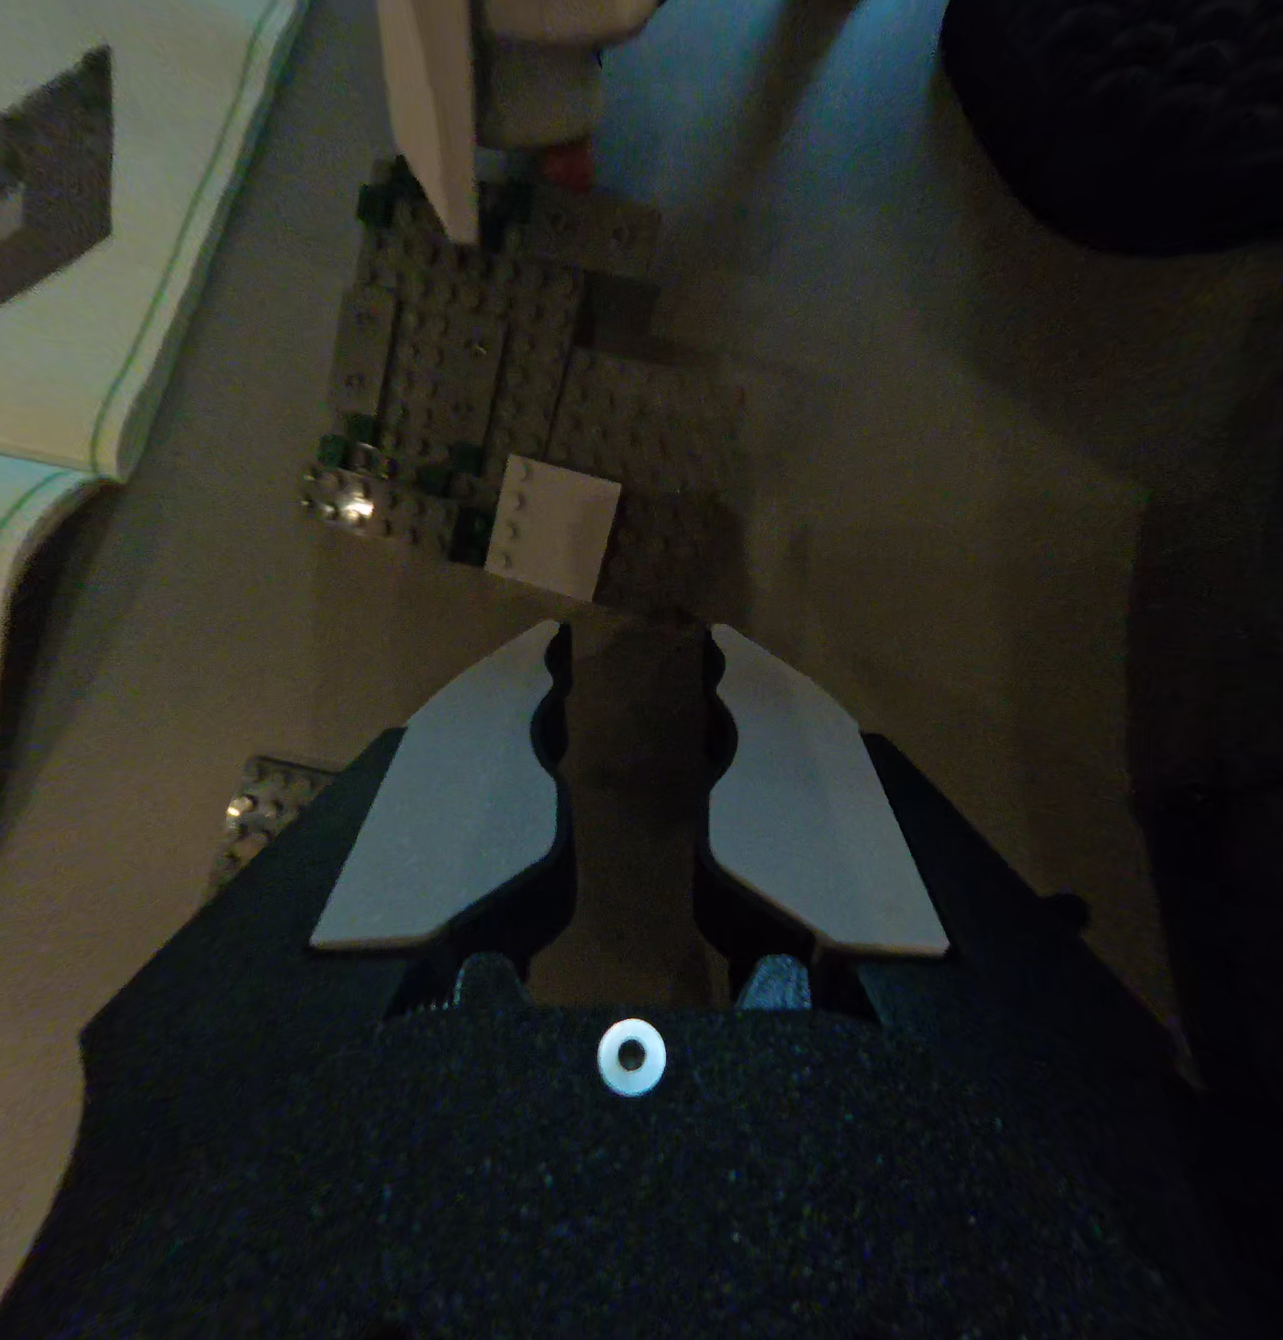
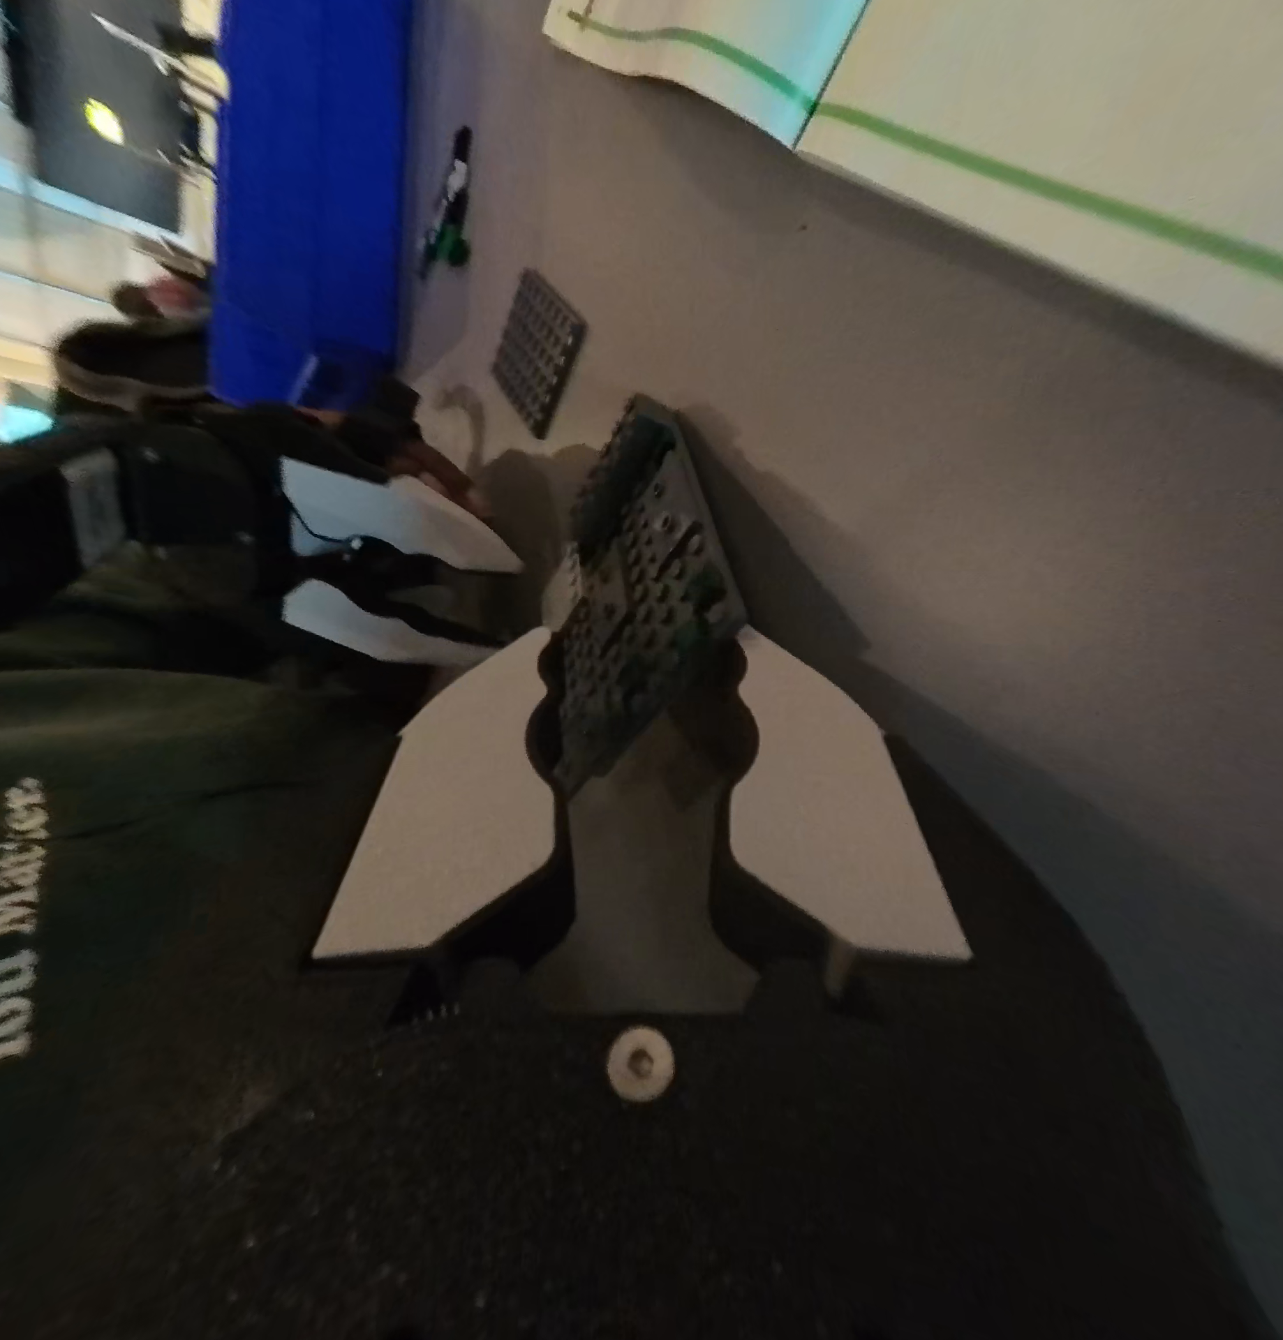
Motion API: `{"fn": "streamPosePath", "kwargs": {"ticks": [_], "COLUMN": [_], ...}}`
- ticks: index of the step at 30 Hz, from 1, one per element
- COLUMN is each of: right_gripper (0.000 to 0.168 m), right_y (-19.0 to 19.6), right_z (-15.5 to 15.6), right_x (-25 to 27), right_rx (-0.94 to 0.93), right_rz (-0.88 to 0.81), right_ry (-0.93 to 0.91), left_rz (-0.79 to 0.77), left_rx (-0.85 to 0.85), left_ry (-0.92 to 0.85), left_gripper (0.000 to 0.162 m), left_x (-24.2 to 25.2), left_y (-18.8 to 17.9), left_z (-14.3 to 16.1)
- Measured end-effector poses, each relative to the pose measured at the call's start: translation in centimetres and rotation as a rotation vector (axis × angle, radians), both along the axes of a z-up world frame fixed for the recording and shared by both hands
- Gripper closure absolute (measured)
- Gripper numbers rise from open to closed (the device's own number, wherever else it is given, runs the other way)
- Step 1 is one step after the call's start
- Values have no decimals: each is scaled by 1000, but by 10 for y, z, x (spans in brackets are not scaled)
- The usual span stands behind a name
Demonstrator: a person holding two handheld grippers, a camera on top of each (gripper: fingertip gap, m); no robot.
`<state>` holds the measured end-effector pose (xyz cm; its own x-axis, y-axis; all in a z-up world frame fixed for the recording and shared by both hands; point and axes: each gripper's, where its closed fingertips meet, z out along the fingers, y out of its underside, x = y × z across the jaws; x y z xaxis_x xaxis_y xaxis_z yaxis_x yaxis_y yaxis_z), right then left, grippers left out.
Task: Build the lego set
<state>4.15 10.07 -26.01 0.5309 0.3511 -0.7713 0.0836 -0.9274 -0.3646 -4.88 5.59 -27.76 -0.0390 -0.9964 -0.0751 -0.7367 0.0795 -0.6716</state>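
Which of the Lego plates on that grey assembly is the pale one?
The light tile at the assembly's near edge, closest to the open left gripper. It is mostly smooth; the plates around it are dark grey and studded.

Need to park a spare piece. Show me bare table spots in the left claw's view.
Widest bare table lies between the lego build and the dark round object. A narrower strip runs between booklet and build. Crowded at the build's far end, around the right claw.
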Motion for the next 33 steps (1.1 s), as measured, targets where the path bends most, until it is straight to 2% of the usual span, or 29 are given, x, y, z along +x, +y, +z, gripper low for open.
{"fn": "streamPosePath", "kwargs": {"ticks": [6,11,19,22,27,30,33], "right_gripper": [128,128,114,111,105,115,119], "right_y": [-5,-6,-21,-24,-21,-10,-7], "right_z": [5,4,-1,6,12,6,0], "right_x": [-3,-5,14,22,24,17,1], "right_rx": [64,79,165,279,600,785,817], "right_rz": [36,33,165,233,351,414,520], "right_ry": [-30,-27,-169,-247,-400,-518,-522], "left_rz": [3,-37,-137,-163,-167,-154,-156], "left_rx": [83,54,1,3,57,27,37], "left_ry": [-31,-45,36,60,57,33,63], "left_gripper": [125,125,131,131,132,137,138], "left_x": [18,35,33,30,19,13,12], "left_y": [11,17,17,18,29,22,13], "left_z": [10,10,-4,-5,6,13,5]}}
